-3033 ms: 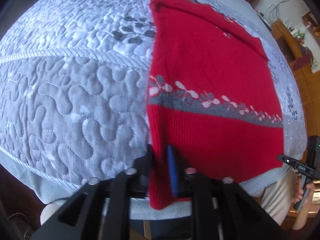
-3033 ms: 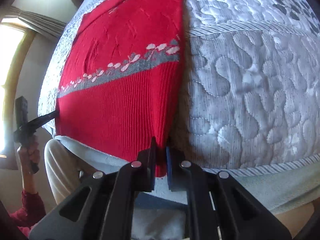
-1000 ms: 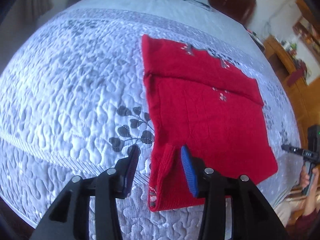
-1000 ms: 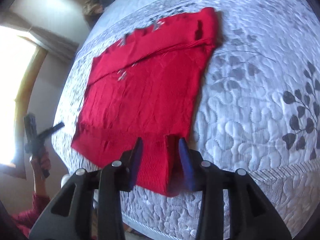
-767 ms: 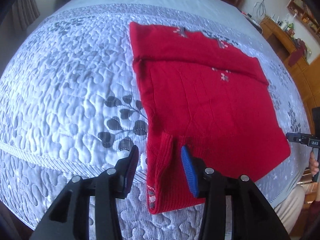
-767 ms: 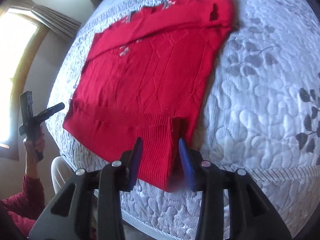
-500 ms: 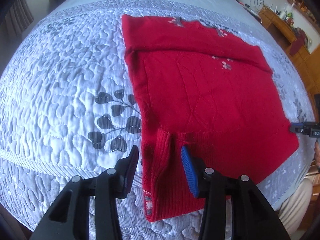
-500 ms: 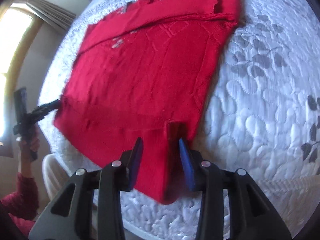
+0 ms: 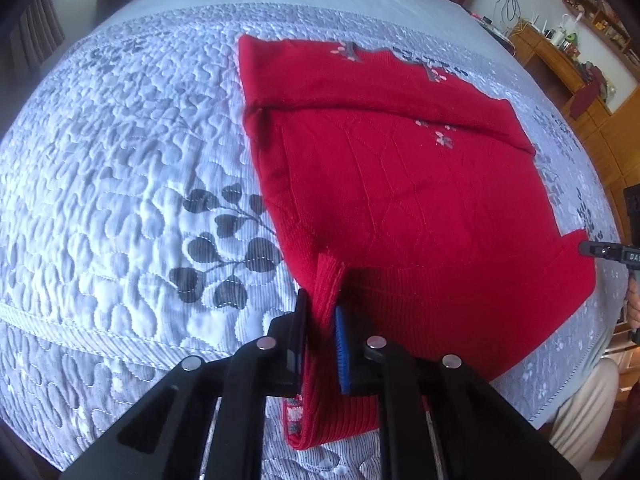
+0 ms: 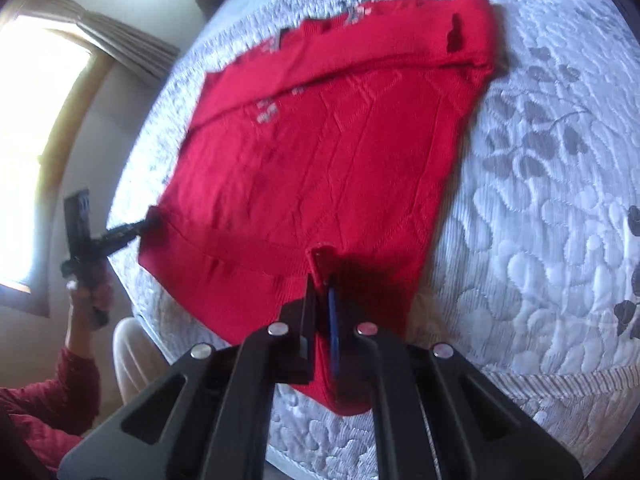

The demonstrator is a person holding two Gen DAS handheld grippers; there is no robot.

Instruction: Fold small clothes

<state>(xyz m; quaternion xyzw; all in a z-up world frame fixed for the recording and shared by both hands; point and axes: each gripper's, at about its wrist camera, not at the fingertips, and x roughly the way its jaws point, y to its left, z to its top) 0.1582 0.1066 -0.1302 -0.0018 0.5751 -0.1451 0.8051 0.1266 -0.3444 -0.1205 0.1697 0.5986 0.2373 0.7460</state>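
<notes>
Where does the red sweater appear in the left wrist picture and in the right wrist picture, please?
Left wrist view: the red sweater fills the centre and right, its near ribbed edge pinched in the closing left gripper at bottom centre.
Right wrist view: the red sweater fills the centre and upper left, its ribbed edge pinched in the right gripper.
Shared landmark: the grey leaf print on the quilt.
</notes>
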